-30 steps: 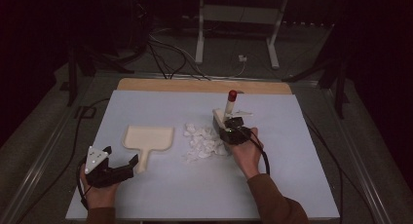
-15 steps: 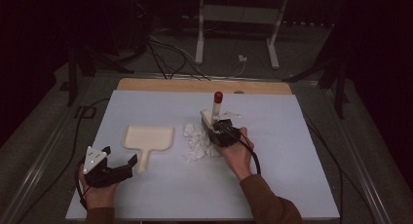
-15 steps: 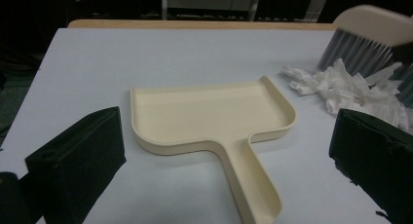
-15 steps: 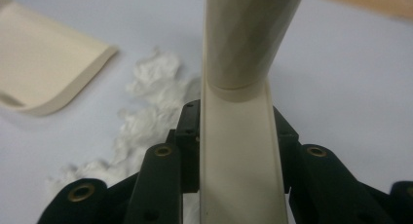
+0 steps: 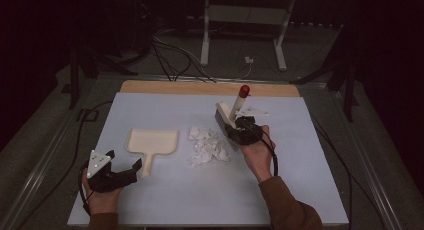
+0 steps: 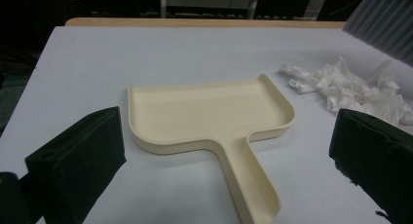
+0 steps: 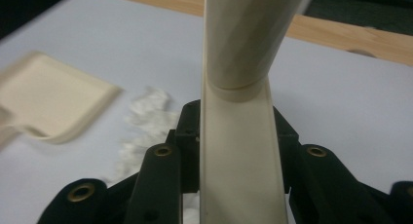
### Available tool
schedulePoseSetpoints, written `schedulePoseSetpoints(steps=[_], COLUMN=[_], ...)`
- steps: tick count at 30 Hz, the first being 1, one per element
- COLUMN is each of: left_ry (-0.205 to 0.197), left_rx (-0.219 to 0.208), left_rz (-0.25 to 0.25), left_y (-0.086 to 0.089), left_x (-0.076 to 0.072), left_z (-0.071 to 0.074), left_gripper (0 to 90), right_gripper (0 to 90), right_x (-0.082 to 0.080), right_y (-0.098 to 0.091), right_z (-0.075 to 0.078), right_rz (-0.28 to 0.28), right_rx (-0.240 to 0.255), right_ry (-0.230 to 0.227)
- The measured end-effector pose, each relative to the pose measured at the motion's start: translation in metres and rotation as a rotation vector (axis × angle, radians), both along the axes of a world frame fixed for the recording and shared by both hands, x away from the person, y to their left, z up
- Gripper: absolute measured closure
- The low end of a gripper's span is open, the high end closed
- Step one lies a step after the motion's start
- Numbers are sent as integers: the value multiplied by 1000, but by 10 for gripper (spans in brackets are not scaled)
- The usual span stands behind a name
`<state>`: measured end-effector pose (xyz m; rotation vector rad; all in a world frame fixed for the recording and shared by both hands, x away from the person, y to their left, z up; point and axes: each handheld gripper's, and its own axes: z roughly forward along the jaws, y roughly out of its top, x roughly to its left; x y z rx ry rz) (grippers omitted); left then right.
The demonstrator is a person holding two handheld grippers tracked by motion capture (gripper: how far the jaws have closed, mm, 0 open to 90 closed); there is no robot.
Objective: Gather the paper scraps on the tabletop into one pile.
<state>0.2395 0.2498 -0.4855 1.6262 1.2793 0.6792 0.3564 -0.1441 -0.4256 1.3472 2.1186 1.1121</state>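
A cream dustpan (image 5: 152,141) (image 6: 209,112) (image 7: 48,97) lies flat on the white table, its handle pointing toward my left gripper (image 5: 124,160) (image 6: 226,151), which is open with the handle end lying between its jaws, untouched. To the pan's right lies a pile of white paper scraps (image 5: 207,146) (image 6: 350,87) (image 7: 146,117). My right gripper (image 5: 240,130) (image 7: 238,185) is shut on the cream handle of a brush (image 5: 235,109) (image 7: 241,126) with a red tip. The brush's bristles (image 6: 384,19) hang just right of the pile.
The white table top (image 5: 165,200) has a wooden strip (image 5: 210,87) along its far edge. Cables and a metal stand (image 5: 245,20) lie on the dark floor beyond. A small white piece (image 5: 255,111) lies behind the brush.
The right hand first carried the brush left over the scraps, then drew it back right and a little up. The left gripper stayed put.
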Motion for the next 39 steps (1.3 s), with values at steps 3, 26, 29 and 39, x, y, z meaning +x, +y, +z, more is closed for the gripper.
schedulePoseSetpoints(steps=[3, 26, 29, 39], left_ry=[-1, 5, 4, 1], left_rx=[-3, 0, -2, -5], left_rz=[0, -4, -3, -2], left_y=[0, -1, 0, 1], left_x=[0, 0, 0, 0], left_z=[0, -1, -1, 0], left_gripper=[5, 4, 4, 5], right_gripper=[673, 673, 673, 673], right_x=[-6, -45, -44, -24], right_y=[0, 31, 36, 37], right_z=[7, -24, -33, -45], right_rz=[60, 736, 785, 654], right_rx=[45, -26, -32, -123], right_ry=[-2, 65, 124, 115])
